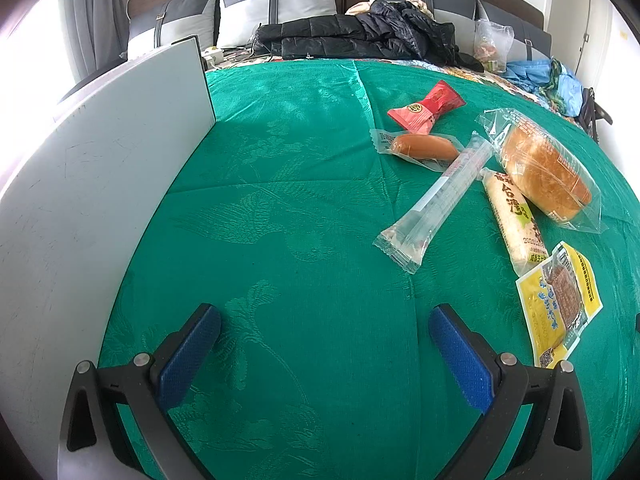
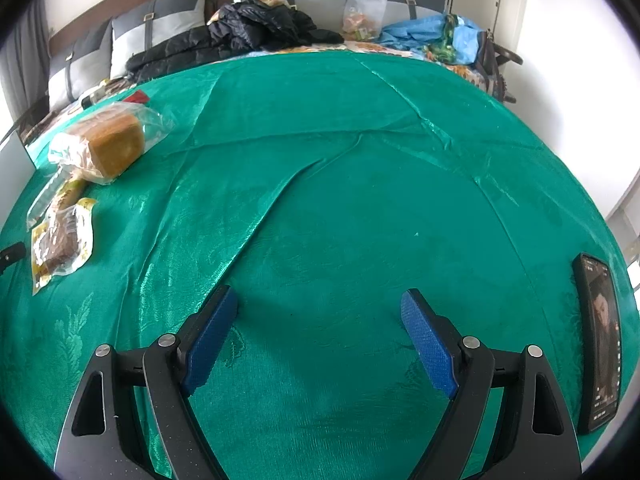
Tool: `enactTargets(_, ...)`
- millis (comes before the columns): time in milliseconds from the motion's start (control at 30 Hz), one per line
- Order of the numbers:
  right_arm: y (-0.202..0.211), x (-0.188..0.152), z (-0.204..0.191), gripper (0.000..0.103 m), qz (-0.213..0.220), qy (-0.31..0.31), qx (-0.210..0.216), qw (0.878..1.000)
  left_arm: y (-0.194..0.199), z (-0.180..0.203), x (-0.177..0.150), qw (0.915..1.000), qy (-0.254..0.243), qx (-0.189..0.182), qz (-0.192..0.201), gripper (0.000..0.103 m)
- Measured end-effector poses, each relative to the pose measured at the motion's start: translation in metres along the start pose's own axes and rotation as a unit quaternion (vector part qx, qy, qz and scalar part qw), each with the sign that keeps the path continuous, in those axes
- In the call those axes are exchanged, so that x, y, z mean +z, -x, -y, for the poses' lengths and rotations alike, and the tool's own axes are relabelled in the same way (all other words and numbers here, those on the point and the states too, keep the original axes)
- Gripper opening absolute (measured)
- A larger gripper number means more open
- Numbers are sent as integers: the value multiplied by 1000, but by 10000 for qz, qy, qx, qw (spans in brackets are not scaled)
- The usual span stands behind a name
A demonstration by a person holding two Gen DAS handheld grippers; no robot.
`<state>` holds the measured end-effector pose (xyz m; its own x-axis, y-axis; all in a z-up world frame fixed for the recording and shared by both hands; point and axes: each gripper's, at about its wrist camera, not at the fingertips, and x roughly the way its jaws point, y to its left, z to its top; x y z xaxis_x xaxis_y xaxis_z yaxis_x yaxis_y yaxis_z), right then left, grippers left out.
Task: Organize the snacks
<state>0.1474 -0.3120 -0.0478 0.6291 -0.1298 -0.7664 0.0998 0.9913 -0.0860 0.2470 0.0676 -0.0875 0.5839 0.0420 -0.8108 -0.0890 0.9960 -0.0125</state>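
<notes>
Right of the white box point(image 1: 100, 168), snacks lie loose; my left gripper point(image 1: 324, 340) and right gripper point(image 2: 320, 320) gape empty, so I approach the clear tube pack point(image 1: 436, 200) squarely across its width.

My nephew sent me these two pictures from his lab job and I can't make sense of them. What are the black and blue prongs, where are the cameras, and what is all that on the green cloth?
There is no robot here. A person holds a two-finger gripper in each hand, and each carries a wide-angle camera looking along its fingers. One picture is from the left gripper, the other from the right gripper. Both are open and hold nothing. On the green cloth lie wrapped snacks: a bread loaf, a sausage, a red packet, a clear long packet, a white stick and a yellow packet. A white board stands at the left; a phone lies at the right.
</notes>
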Motion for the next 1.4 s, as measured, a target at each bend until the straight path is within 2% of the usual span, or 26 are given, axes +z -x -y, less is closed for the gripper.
enactTargets(1400,-1,0,-1,86,0,-7,9,10000,2,-1,1,10000,1,-2,-12,103)
